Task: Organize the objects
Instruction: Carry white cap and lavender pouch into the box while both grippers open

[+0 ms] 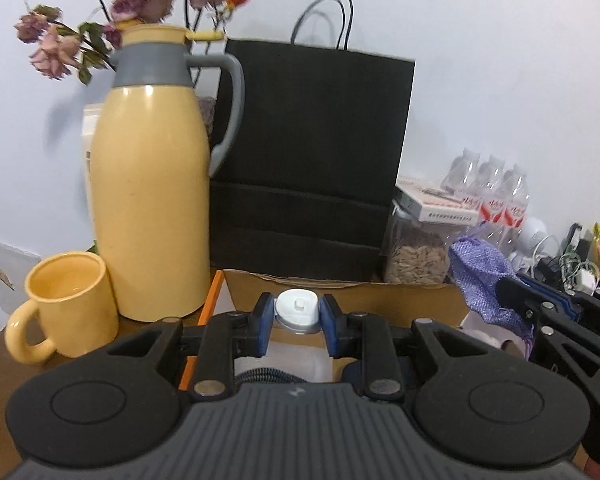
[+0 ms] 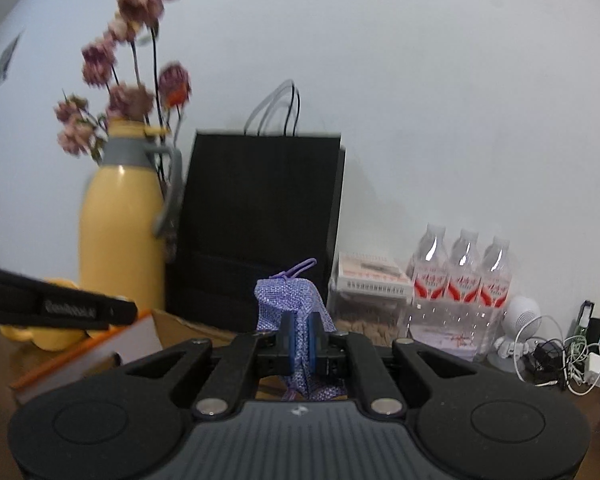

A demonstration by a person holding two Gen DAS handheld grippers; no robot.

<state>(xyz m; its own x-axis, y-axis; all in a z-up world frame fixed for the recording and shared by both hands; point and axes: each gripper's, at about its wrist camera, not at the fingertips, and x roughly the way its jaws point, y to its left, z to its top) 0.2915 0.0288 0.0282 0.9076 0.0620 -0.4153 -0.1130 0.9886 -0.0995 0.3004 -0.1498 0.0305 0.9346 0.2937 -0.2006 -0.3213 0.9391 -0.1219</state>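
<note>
Mid-carry: the left gripper [image 1: 296,322] clamps a white-capped bottle [image 1: 297,311], the right gripper [image 2: 299,340] pinches a purple mesh pouch [image 2: 290,300], both above the cardboard box [image 1: 340,294]; next, probably lowering them inside.

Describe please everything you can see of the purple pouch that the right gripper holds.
The purple pouch is a small bag of woven or mesh-like lilac cloth, soft and crumpled, with a thin purple cord loop at its gathered top. The right gripper is shut on its middle, the blue pads pinching the cloth flat, so it stands above the fingers and hangs below them. Nothing else seems to touch it; what is inside cannot be seen.
</note>
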